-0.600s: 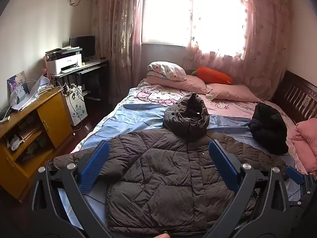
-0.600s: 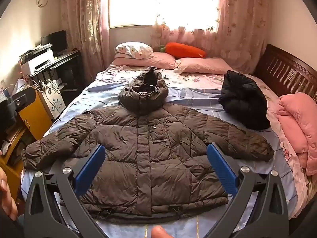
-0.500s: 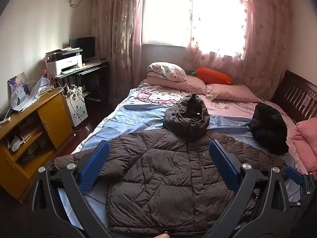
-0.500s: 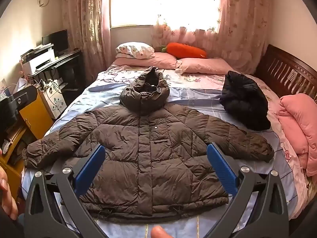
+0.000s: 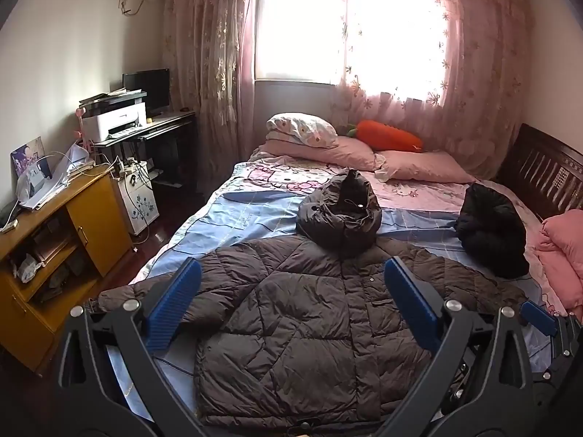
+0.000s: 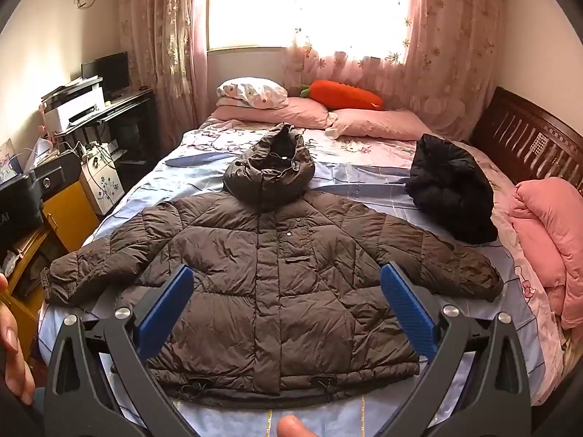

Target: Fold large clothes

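A brown hooded puffer jacket (image 6: 277,276) lies front up and spread flat across the near end of a bed (image 6: 364,178), sleeves stretched to either side and its hood bunched toward the pillows (image 6: 277,111). The left gripper (image 5: 291,306) and the right gripper (image 6: 288,309) hover above the jacket's lower half, each with its blue fingers (image 6: 410,309) spread wide and holding nothing. A black garment (image 6: 452,189) sits heaped beside the jacket's sleeve, near a folded pink quilt (image 6: 550,240) at the bed's edge.
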